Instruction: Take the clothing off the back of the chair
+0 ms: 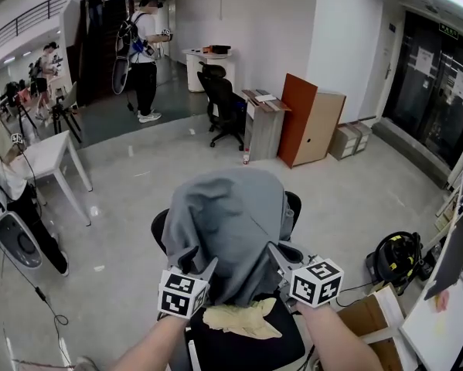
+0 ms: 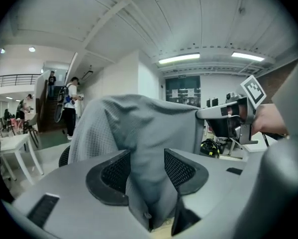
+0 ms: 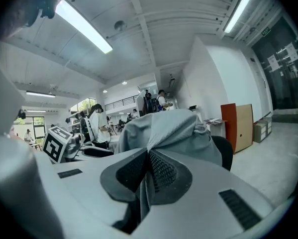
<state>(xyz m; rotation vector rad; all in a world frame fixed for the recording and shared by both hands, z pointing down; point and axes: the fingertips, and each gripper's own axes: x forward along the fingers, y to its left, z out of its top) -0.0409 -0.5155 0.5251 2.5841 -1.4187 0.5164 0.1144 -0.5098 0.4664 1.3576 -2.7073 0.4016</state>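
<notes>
Head view: grey shirt [image 1: 231, 222] sits draped over the back of the chair [image 1: 294, 205], not off yet. On the right gripper [image 3: 148, 169] the fingers are clamped tight on a fold of it. On the left gripper [image 2: 148, 167] the fingers are partway apart, cloth between them but not pinched. Fabric looks soft, light and limp. I'd take bunched folds low on both sides and lift it up over the backrest.

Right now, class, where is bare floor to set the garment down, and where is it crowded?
Bare floor lies between the white table and the chair, and between chair and wooden cabinet. The seat holds a yellow cloth; cardboard and a black-yellow machine crowd the right.
</notes>
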